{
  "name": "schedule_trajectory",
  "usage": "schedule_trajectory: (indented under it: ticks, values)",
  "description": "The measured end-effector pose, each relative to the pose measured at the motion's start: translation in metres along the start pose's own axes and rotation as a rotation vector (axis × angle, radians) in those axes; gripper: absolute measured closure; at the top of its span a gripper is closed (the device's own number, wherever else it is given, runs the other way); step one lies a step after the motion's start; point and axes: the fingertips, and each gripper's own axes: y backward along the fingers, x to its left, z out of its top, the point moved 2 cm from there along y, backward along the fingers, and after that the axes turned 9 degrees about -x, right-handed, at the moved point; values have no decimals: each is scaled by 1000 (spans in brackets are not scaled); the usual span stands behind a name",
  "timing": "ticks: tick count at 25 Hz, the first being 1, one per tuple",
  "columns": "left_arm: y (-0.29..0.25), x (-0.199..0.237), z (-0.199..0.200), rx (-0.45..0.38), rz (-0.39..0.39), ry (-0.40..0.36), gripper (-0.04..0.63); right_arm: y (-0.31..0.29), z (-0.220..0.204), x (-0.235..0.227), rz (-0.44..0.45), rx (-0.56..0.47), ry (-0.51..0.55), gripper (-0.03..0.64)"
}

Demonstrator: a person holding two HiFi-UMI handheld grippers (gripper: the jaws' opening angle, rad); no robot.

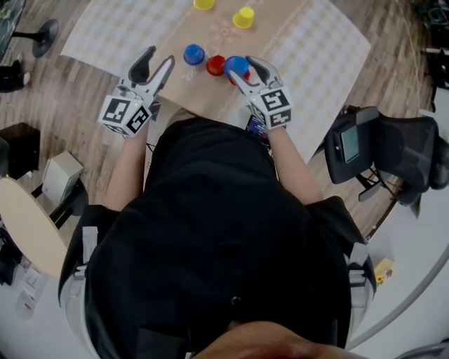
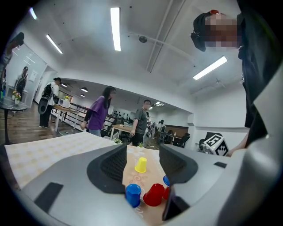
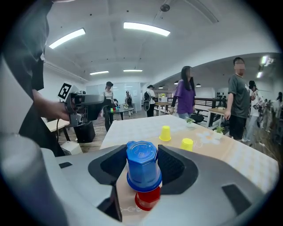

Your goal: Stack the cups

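- Judging by the layout, step in hand = 1st stack: blue cup (image 3: 142, 164) set mouth-down over red cup (image 3: 147, 199); prob not fully seated, since a good band of red shows under the blue rim
- right gripper (image 1: 243, 69) pinches the blue cup, one pad on each side of its wall; cup base-up, centred btwn the jaws, directly above the red cup at the near side of the table (image 1: 316, 49)
- left gripper (image 1: 160, 57) spread wide, nothing btwn its jaws; it hangs left of the cup row, apart from everything; cups seen through its jaws lie beyond the tips
- other cups, all mouth-down: second blue cup (image 1: 193, 54) and second red cup (image 1: 215, 65) just beside each other, left of the stack; yellow cup (image 1: 243, 17) farther back, and another yellow cup (image 1: 203, 3) at the top edge of the head view, both well apart from the rest
- next move calls for: blue cup axis in line w/ red cup, push down till it stops, then part the jaws w/o dragging the stack sideways; a tilt would prob jam the rim on the red wall
- after that, 4 cups left to add; second red cup is nearest the stack, so prob next; left gripper is free and near the second blue cup, could take that one
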Motion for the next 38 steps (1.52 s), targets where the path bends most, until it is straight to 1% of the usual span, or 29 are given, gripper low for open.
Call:
schedule_trajectory:
  ticks: [8,17,22,24,26,31,38]
  values:
    - [3,3,1,12,-1,-12,368,-12,-18,0,16,30,-20,383]
    - [6,7,0,18,4,-10,368,-15,-21,1,19,36,-27,380]
    - [3,5,-1,20,-3,-6,368,-9,-11,2,23,6,-47,345]
    - [2,2,-2,21,-9,-4,368,-2,1,0,18,-33,-56,342]
    - [-1,1,-2,21,-18,-6,368,8,20,-4,0,-96,-51,342]
    - [-16,6,5,14,-38,-14,368,33,78,-22,-80,-286,2,350]
    - [-45,5,24,-14,-74,-42,368,71,138,-42,-190,-460,49,365]
